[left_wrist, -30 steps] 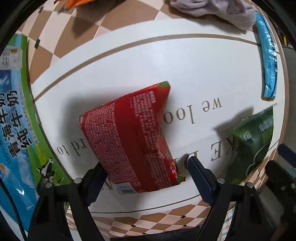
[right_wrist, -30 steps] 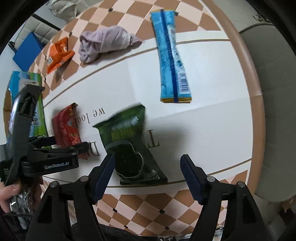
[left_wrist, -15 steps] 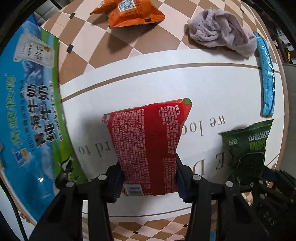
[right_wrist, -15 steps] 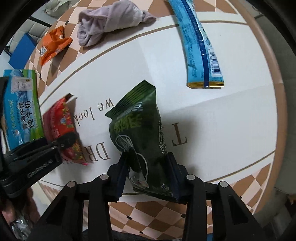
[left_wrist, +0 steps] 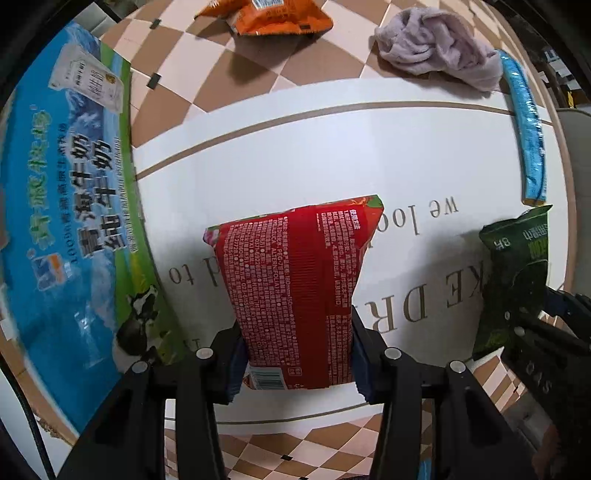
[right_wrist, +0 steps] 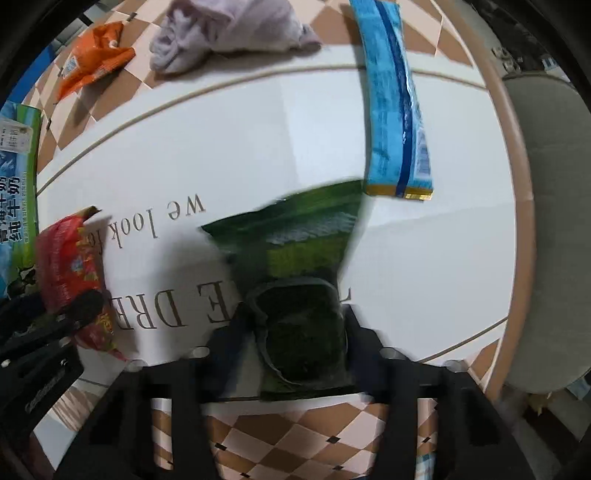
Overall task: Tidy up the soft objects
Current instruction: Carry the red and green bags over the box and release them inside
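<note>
My left gripper (left_wrist: 295, 354) is shut on the near end of a red snack bag (left_wrist: 295, 288) and holds it lifted over the white table cloth (left_wrist: 295, 155). My right gripper (right_wrist: 291, 343) is shut on the near end of a dark green snack bag (right_wrist: 295, 266), also lifted and motion-blurred. The green bag shows at the right of the left wrist view (left_wrist: 517, 273). The red bag shows at the left of the right wrist view (right_wrist: 70, 266).
A long blue packet (right_wrist: 397, 99) lies at the far right. A lilac cloth (right_wrist: 229, 33) and an orange bag (right_wrist: 92, 59) lie at the back. A blue and green milk carton box (left_wrist: 62, 206) stands left. A grey chair (right_wrist: 546, 221) is right.
Both grippers closed on their bags, the left on the red one and the right on the green one, then lifted them off the cloth.
</note>
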`<state>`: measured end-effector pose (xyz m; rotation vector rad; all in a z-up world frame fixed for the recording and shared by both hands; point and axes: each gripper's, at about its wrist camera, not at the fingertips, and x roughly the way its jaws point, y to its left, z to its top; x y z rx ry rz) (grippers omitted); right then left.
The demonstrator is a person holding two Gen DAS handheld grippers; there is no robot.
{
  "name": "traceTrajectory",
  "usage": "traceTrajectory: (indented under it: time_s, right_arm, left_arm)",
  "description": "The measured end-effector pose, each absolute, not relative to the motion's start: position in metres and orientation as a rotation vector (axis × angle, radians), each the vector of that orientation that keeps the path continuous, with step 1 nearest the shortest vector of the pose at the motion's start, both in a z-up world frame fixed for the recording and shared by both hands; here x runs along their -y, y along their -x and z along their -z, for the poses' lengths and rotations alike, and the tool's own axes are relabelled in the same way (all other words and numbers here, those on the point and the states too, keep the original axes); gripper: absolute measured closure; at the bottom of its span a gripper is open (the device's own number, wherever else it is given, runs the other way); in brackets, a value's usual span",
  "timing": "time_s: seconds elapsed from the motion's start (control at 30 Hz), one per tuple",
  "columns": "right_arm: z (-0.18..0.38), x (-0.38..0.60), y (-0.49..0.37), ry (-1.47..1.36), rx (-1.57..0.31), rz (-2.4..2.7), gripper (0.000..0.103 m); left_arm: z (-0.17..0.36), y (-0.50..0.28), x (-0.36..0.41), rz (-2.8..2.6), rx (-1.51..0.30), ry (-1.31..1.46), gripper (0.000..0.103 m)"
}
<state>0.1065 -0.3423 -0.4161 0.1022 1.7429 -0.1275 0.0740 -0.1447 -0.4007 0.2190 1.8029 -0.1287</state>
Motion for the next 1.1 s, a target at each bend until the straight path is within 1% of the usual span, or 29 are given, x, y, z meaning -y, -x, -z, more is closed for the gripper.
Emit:
traceTrajectory:
  time_s: [0.07, 0.13, 0.2, 0.37, 0.47, 0.6, 0.7, 0.83, 0.97, 1.1]
  right_arm:
    - [0.409, 0.341, -0.103, -0.124, -1.730, 0.138, 0.065]
    - [0.396, 0.341, -0.099, -0.192, -1.716, 0.123, 0.066]
    - [0.379, 0.334, -0.096, -0.236, -1.690, 0.097, 0.066]
    - [0.300, 0.299, -0.094, -0.333, -1.568, -0.031, 0.067]
    - [0.250, 0.257, -0.094, -0.353, -1.498, -0.134, 0.067]
    - [0.216, 0.174, -0.104, -0.353, -1.459, -0.297, 0.067]
    - [0.217, 0.103, -0.117, -0.332, -1.475, -0.385, 0.067]
    - [0.244, 0.020, -0.136, -0.334, -1.536, -0.431, 0.067]
    - [0.285, -0.031, -0.145, -0.353, -1.614, -0.422, 0.067]
    - [0.317, -0.062, -0.152, -0.426, -1.682, -0.401, 0.067]
  left_arm:
    - [0.393, -0.070, 0.141, 0.142, -1.778, -0.218, 0.059]
    - [0.391, -0.076, 0.142, 0.164, -1.749, -0.200, 0.059]
    - [0.371, -0.069, 0.132, 0.186, -1.709, -0.172, 0.059]
    - [0.302, -0.069, 0.093, 0.219, -1.570, -0.097, 0.059]
    - [0.259, -0.086, 0.047, 0.191, -1.497, -0.073, 0.059]
    - [0.243, -0.085, -0.035, 0.104, -1.482, -0.051, 0.059]
    - [0.243, -0.112, -0.085, 0.019, -1.480, -0.022, 0.059]
    - [0.255, -0.160, -0.136, -0.070, -1.565, 0.029, 0.059]
    - [0.279, -0.186, -0.177, -0.078, -1.640, 0.070, 0.059]
    - [0.304, -0.199, -0.195, -0.046, -1.715, 0.084, 0.059]
